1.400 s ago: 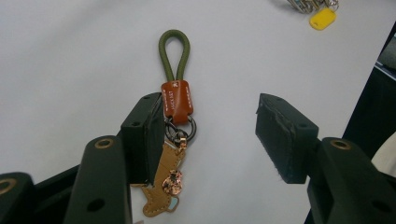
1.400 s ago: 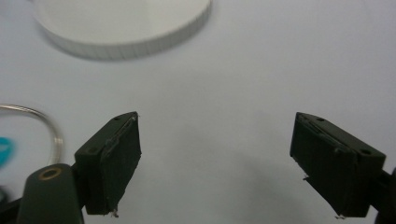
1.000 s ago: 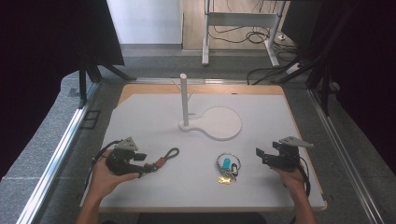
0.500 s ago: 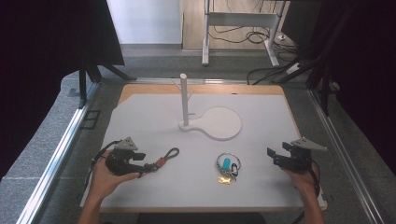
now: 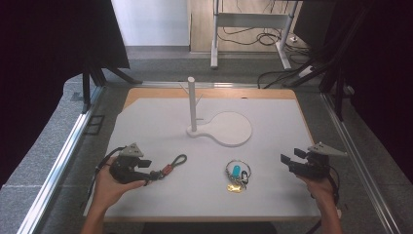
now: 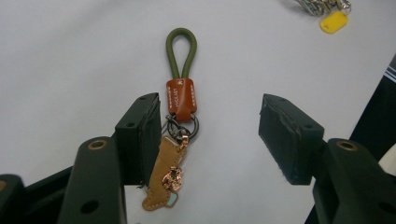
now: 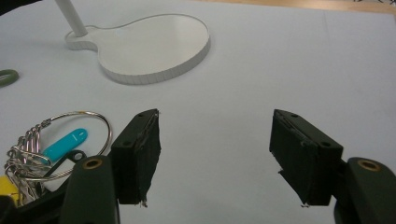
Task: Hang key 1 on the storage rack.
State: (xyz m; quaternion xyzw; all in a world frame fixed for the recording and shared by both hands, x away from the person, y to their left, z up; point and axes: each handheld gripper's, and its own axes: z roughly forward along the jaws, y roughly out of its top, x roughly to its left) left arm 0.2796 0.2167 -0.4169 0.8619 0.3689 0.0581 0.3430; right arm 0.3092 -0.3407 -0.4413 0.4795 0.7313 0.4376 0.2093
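A keychain (image 6: 181, 100) with a green cord loop, a brown leather tag and a small boot charm lies flat on the white mat (image 5: 272, 141). My left gripper (image 6: 210, 126) stands open around its ring end, and the charm rests beside the left jaw. In the high view the left gripper (image 5: 153, 174) is at the front left, with the keychain (image 5: 174, 165) stretching away from it. A bunch of key rings (image 5: 237, 174) with a blue tag and a yellow tag lies at the front centre. My right gripper (image 5: 286, 161) is open to its right; its jaws have just been closing, with nothing between them.
A white stand (image 5: 192, 105) with an upright post and a round base plate (image 5: 229, 127) sits at the mat's middle back. The key rings (image 7: 51, 149) lie left of the right gripper (image 7: 215, 149). Metal rails (image 5: 73, 141) edge the table.
The right hand has drawn back to the right, away from the key rings, and its jaws stand a little narrower. The left hand and the keychain have not moved.
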